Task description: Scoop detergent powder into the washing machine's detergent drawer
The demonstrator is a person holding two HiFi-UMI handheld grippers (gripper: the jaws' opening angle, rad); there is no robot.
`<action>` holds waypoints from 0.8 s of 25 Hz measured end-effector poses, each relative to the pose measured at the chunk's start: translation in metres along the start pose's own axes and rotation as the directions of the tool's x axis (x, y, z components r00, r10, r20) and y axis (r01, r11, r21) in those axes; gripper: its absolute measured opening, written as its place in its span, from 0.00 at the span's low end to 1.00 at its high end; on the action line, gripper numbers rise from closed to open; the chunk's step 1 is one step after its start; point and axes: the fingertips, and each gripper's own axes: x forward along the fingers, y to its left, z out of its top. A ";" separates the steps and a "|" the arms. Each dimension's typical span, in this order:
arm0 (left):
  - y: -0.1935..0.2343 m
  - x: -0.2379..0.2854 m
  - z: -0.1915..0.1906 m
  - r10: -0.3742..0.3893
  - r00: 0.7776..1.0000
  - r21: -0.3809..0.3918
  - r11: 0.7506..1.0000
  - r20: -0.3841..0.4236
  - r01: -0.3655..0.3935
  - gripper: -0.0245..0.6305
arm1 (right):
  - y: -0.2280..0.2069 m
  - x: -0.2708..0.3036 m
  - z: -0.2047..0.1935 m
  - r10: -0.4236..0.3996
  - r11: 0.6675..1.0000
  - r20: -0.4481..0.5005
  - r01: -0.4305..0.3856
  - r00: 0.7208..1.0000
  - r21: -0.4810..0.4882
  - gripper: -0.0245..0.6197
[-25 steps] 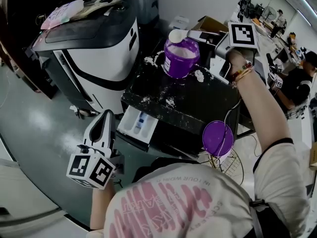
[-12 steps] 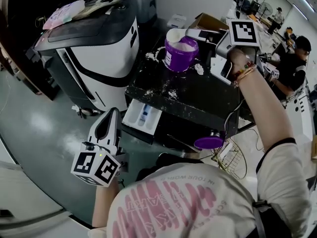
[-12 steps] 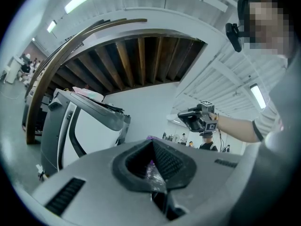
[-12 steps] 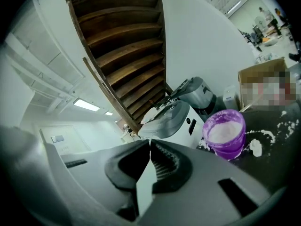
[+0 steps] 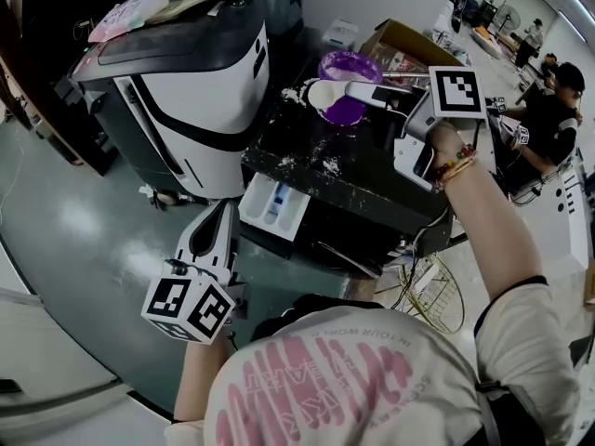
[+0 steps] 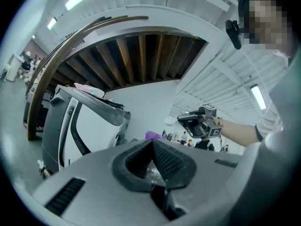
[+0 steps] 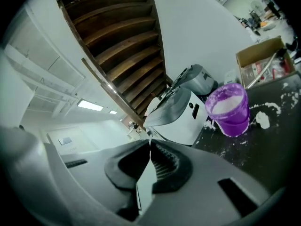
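Observation:
The purple tub of white powder stands at the far end of the black washing machine top. My right gripper is shut on the handle of a white scoop, whose bowl hangs at the tub's near left rim. In the right gripper view the flat white handle is pinched between the jaws, with the tub ahead on the right. The detergent drawer stands pulled out of the machine's front. My left gripper is shut and empty, just below and left of the drawer.
Spilled powder dots the machine top. A white and black appliance stands to the left. A cardboard box sits behind the tub, a wire basket lies on the floor at the right, and seated people are at the far right.
The scoop has come from above the tub's far side to its near left rim. The left gripper rose closer to the drawer. The purple lid at lower right has left the view.

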 end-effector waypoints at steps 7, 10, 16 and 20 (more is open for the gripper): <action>0.003 -0.003 -0.014 0.037 0.999 -0.018 0.999 -0.007 -0.038 0.04 | -0.029 0.013 -0.048 0.010 0.997 -0.072 -0.004 0.997 0.081 0.04; 0.004 -0.004 -0.023 0.063 0.998 -0.033 0.997 -0.012 -0.064 0.04 | -0.043 0.019 -0.067 0.010 0.993 -0.107 0.003 0.994 0.116 0.04; 0.003 -0.009 -0.044 0.137 0.990 -0.053 0.989 -0.022 -0.138 0.04 | -0.068 0.032 -0.105 0.030 0.985 -0.184 0.002 0.983 0.172 0.04; 0.002 -0.014 -0.058 0.183 0.983 -0.059 0.981 -0.019 -0.184 0.04 | -0.084 0.037 -0.126 0.038 0.979 -0.219 0.008 0.975 0.206 0.04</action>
